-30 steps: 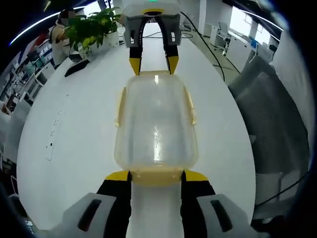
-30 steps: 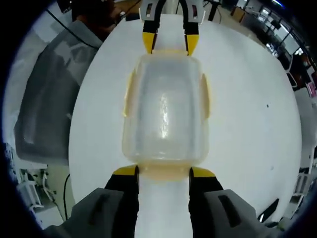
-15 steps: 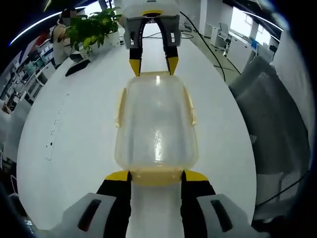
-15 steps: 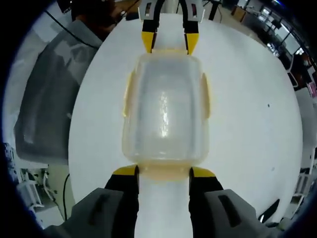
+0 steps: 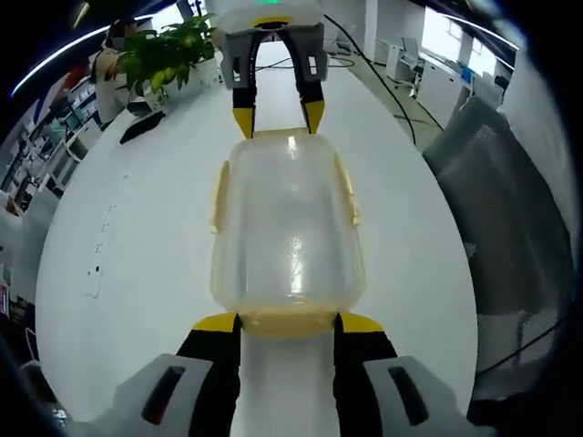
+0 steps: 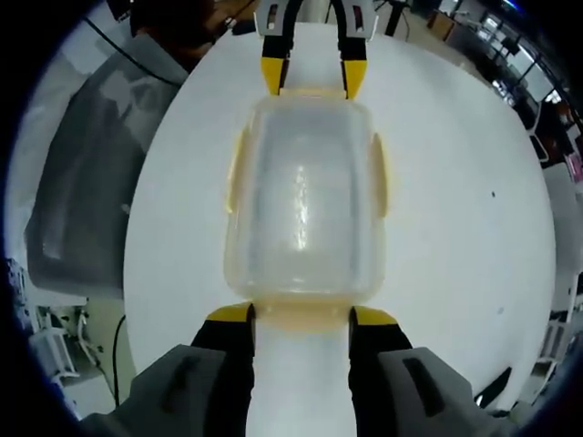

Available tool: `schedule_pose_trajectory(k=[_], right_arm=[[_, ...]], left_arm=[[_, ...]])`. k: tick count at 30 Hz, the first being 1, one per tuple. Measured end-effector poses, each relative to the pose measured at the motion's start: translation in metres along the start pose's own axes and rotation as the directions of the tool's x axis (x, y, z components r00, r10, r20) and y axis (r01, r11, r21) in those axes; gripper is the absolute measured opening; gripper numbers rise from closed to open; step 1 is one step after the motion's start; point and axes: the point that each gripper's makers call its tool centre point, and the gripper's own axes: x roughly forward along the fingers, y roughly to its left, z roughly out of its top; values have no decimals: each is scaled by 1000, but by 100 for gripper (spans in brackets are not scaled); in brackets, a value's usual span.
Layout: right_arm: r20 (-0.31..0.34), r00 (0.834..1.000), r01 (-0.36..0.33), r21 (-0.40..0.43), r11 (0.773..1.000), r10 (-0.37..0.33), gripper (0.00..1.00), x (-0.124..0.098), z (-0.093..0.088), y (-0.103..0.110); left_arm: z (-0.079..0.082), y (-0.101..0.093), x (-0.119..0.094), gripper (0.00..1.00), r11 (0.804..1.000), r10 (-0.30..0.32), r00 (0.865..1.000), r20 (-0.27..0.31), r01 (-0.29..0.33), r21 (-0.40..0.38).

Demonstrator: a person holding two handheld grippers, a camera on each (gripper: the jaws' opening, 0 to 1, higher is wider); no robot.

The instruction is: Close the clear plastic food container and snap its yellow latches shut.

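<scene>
White tabletop (image 5: 137, 237) runs out under both my tongs, with a potted plant (image 5: 168, 50) and office desks far behind. Between them sits the clear food container (image 5: 287, 228), lid on, lying lengthwise from one gripper to the other. My left gripper (image 5: 287, 321) stands with its jaws apart, the yellow tips straddling the near end latch (image 5: 287, 320) and touching the container's corners. My right gripper (image 6: 301, 315) does the same at the opposite end, jaws spread around that end's latch (image 6: 301, 314). The side latches (image 6: 235, 173) look flat against the walls, though I cannot tell if they are clicked home. I judge this the end-latch step: next I press each end flap down until it snaps.
</scene>
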Motion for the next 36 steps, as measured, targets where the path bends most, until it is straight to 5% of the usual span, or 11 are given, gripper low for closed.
schedule_pose_trajectory(k=[21, 36], right_arm=[[22, 1000, -9, 80, 997, 7, 40, -17, -1, 1], [144, 987, 28, 262, 965, -68, 34, -42, 14, 12]], left_arm=[[2, 1, -19, 41, 999, 43, 999, 16, -44, 19], [9, -10, -38, 38, 986, 101, 994, 50, -94, -136]])
